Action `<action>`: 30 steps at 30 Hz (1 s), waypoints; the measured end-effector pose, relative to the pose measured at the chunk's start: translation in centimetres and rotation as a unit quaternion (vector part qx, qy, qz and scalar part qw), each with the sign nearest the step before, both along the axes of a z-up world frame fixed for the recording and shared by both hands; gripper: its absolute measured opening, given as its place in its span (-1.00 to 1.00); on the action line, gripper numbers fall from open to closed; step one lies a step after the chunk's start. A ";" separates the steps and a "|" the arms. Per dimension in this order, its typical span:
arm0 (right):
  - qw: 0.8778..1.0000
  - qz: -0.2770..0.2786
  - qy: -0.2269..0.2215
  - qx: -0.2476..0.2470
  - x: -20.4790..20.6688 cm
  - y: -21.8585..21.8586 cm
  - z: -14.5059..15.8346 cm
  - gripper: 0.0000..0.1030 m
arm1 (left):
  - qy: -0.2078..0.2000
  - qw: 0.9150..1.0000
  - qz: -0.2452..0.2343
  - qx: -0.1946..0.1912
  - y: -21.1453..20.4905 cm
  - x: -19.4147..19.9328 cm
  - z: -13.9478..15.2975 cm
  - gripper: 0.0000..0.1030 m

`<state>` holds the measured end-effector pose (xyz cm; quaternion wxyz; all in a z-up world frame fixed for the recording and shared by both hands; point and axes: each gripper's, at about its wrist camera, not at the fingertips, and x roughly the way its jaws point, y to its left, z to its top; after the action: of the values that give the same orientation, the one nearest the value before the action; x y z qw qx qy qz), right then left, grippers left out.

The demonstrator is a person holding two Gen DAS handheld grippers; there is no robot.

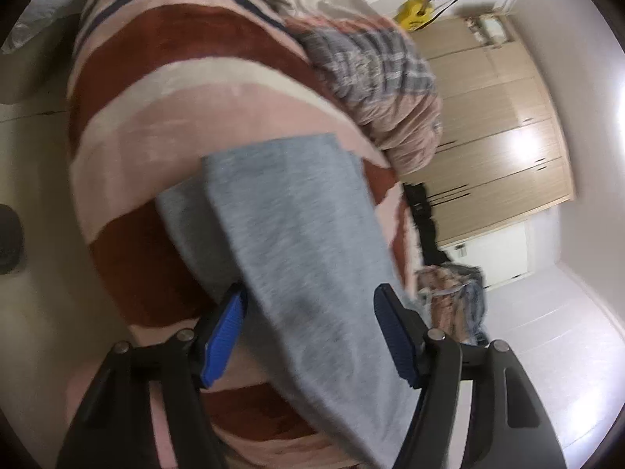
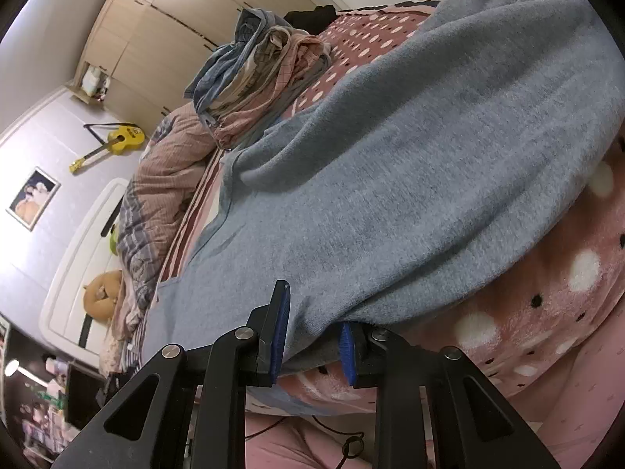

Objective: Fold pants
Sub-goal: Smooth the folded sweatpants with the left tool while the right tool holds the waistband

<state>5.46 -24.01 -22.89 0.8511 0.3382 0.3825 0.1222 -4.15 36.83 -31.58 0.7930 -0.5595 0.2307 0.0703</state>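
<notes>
Grey sweatpants lie on the bed. In the left wrist view one leg runs from between my fingers toward the striped blanket, with a second layer beside it. My left gripper is open, its blue pads on either side of the leg, not pinching it. In the right wrist view the pants spread wide, waistband at the top right. My right gripper is partly closed around the pants' near edge, with grey fabric between the pads; I cannot tell if it grips.
A pile of folded clothes and a rumpled quilt lie on the bed beyond the pants. A wooden wardrobe and a yellow guitar stand by the walls. The pink dotted bedspread hangs over the near edge.
</notes>
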 end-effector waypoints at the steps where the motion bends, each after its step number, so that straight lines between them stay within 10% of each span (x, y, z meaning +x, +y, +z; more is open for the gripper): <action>1: 1.000 0.001 0.000 -0.001 0.1 0.0 0.1 -0.63 | 0.015 1.000 0.000 -0.001 -0.1 -0.4 -0.5 0.24; 8: 1.000 0.005 0.000 -0.005 0.2 0.2 0.3 -0.63 | -0.029 0.997 -0.010 -0.066 -0.3 -1.5 -3.2 0.29; 23: 1.000 0.008 0.002 -0.007 0.2 0.7 0.3 -0.63 | 0.021 1.000 0.016 -0.015 0.8 -0.2 -3.1 0.34; 30: 1.000 0.012 0.003 -0.009 0.5 1.2 0.2 -0.62 | -0.049 0.998 0.032 -0.012 1.6 0.2 -1.8 0.34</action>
<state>5.95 -22.84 -22.66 0.8515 0.3262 0.3900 0.1282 -3.94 38.41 -33.38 0.7940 -0.5786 0.1746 0.0658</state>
